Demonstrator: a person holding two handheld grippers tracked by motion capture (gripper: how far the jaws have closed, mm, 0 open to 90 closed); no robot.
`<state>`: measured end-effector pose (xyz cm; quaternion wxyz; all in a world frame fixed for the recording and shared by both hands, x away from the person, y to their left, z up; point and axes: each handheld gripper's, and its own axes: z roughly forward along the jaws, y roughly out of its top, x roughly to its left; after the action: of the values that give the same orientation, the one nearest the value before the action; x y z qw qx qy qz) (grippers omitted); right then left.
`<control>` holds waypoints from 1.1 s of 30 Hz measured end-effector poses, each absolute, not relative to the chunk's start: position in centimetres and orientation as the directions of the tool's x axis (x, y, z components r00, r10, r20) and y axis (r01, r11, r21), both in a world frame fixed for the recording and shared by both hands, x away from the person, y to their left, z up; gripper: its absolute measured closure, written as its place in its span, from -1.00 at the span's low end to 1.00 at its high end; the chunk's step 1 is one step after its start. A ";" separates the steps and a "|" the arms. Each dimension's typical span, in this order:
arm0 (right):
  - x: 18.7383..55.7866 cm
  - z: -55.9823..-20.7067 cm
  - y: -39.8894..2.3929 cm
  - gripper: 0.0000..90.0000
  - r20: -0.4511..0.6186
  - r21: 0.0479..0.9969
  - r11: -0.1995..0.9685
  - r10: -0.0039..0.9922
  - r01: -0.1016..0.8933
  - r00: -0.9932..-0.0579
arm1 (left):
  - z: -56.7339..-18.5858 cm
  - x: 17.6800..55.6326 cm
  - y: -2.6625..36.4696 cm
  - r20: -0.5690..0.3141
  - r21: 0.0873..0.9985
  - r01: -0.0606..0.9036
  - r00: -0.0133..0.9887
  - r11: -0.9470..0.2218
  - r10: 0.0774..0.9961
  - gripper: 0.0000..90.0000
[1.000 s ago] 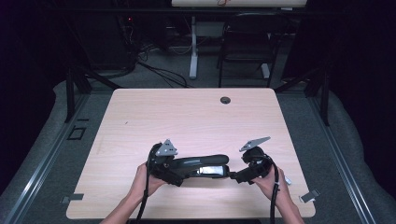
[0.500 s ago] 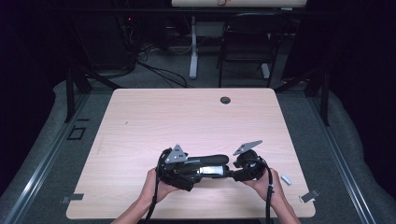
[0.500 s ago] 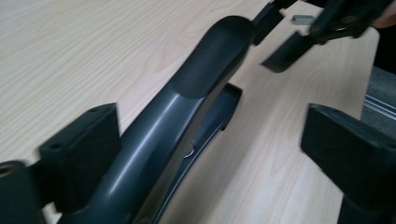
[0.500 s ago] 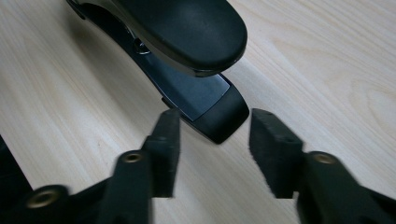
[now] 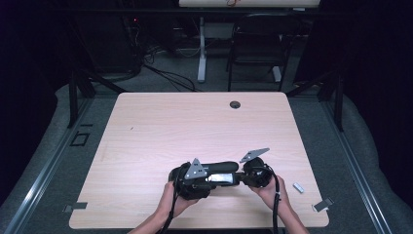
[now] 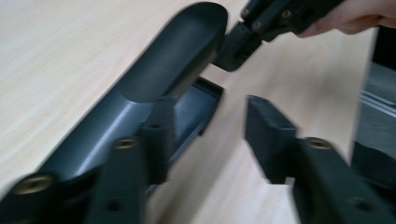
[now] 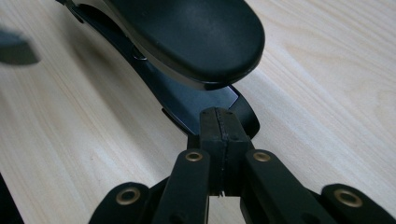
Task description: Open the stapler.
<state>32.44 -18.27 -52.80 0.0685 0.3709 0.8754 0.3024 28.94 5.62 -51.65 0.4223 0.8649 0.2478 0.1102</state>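
Pale wooden worktop (image 5: 160, 126) carries a black stapler (image 5: 220, 167) in the lower middle of the high view, long axis left-right. Right tongs (image 7: 222, 128) are pressed together at its base tip. Left tongs (image 6: 205, 135), just closing, are still spread, one pad beside the stapler body, a detail the left gripper view adds.

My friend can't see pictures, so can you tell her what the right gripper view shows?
The right tool, its two black jaws pressed together, pinches the thin front edge of a black stapler's base. The stapler's rounded top hangs just above, and everything sits on a light wooden table.
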 end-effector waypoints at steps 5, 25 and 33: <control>32.5 -53.6 -18.1 1.00 0.110 0.578 0.537 0.695 0.614 -0.711 | -52.3 29.0 5.3 -0.017 0.784 0.342 0.845 -0.517 0.534 0.75; 32.9 -55.2 -16.8 1.00 0.113 0.584 0.533 0.694 0.613 -0.711 | -54.5 29.6 4.0 0.019 0.768 0.344 0.830 -0.539 0.557 1.00; 32.5 -55.6 -16.8 1.00 0.111 0.619 0.516 0.689 0.592 -0.716 | -54.6 29.8 3.9 0.032 0.770 0.346 0.819 -0.537 0.573 1.00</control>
<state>32.51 -16.77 -55.59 0.0743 0.3691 0.8675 0.3250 29.81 3.92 -54.56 0.4016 0.8650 0.2655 0.1415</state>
